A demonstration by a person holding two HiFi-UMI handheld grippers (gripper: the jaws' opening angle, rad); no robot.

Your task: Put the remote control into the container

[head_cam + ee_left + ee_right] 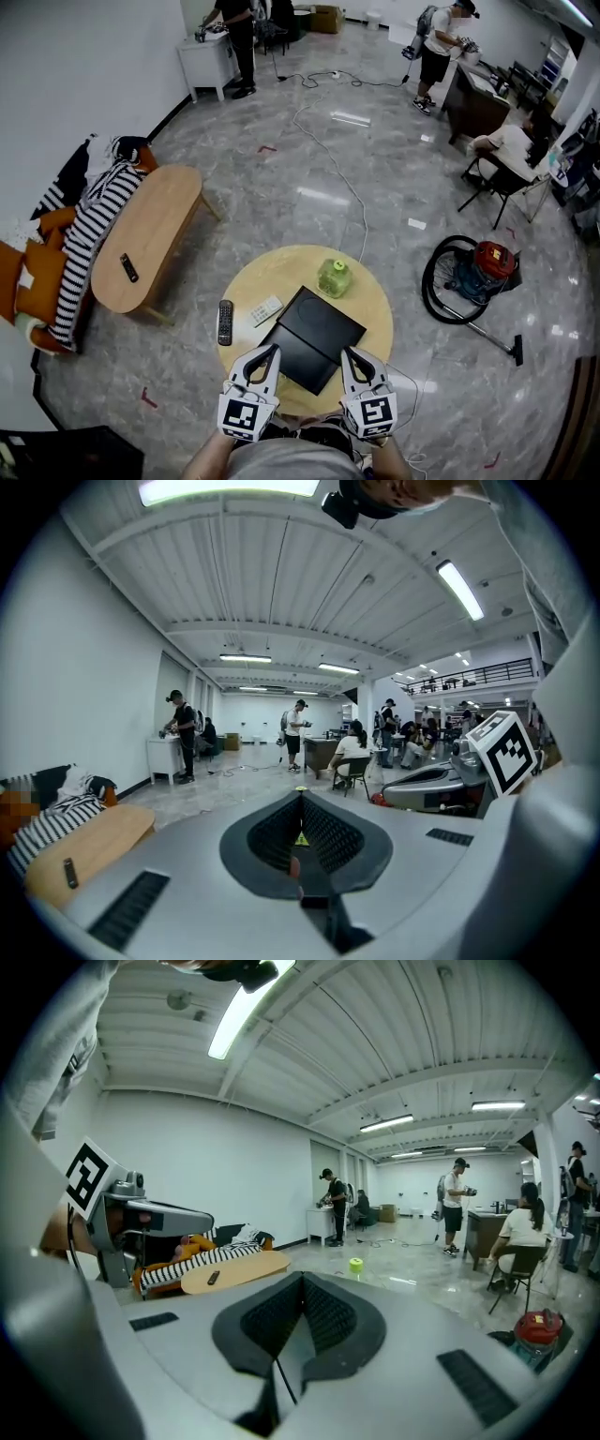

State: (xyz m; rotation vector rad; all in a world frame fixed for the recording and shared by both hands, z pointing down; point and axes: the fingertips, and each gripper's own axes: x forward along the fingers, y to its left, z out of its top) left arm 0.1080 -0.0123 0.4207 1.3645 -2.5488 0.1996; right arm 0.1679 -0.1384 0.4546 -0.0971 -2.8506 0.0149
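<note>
Looks like a large open office or test lab with a mock living corner set up in it. Has a polished grey stone floor (309,169) spreading far beyond the round wooden table (272,272). Keeps home pieces left of that table: an oval wooden coffee table (159,220) and an orange sofa (42,272) under a striped cloth (94,225). Shows, far beyond the table, a person (239,37) at a white cabinet (206,61), another by a dark desk (473,103), a loose cable (328,150) on the floor, a vacuum cleaner (487,262) to the right, and strip lights (459,588) overhead.
</note>
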